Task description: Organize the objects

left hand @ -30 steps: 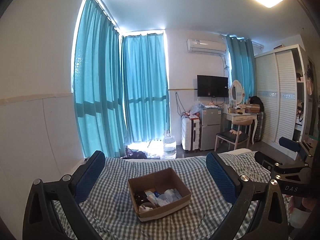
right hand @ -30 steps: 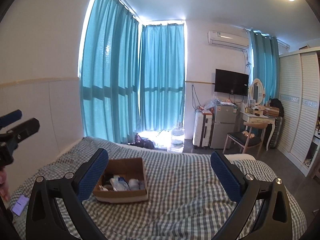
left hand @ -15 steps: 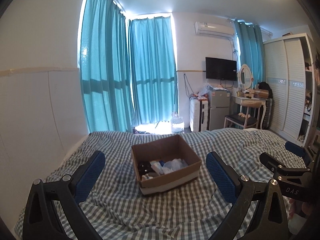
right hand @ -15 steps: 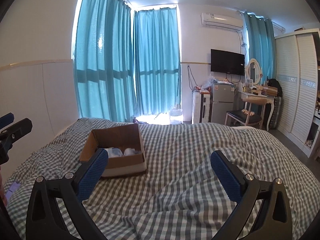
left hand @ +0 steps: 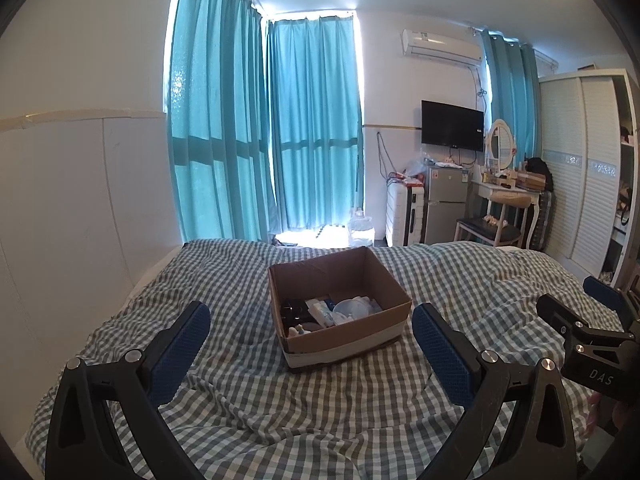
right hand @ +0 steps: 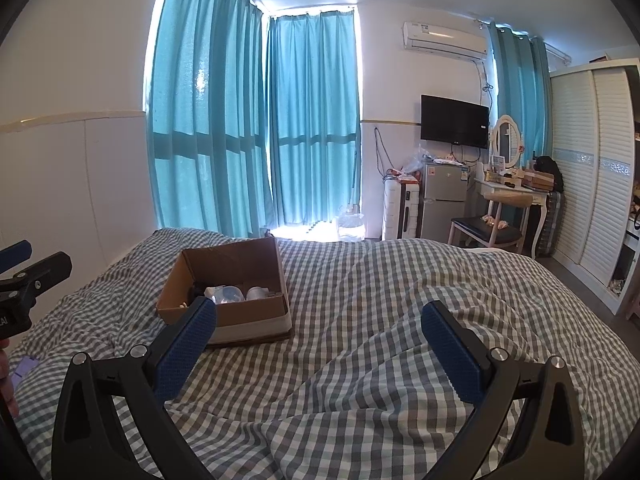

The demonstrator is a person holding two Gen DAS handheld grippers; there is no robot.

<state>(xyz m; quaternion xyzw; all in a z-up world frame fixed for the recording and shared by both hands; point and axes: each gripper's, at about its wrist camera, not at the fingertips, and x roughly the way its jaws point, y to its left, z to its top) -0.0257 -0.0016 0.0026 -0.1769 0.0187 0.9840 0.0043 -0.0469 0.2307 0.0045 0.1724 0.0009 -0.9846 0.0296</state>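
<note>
An open cardboard box [left hand: 340, 276] sits on the checked bed cover, holding several small items: a black object [left hand: 294, 307], a clear plastic lid or bag [left hand: 352, 306] and small packets. In the right wrist view the box [right hand: 232, 268] lies to the left. My left gripper [left hand: 310, 344] is open and empty, held in front of the box, with the box between its fingers in view. My right gripper [right hand: 318, 336] is open and empty over bare cover to the right of the box. Each gripper shows at the edge of the other's view.
The bed [right hand: 380, 300] with its rumpled grey-white checked cover fills the foreground. A white wall [left hand: 80, 208] runs along its left side. Beyond the foot are teal curtains [left hand: 312, 128], a water jug, a suitcase, a small fridge [left hand: 446, 204], a dressing table with chair and a wardrobe [left hand: 580, 168].
Both cameras have tilted down and moved closer to the bed, so the box looms larger and lower in view. Both grippers stay open and empty.
</note>
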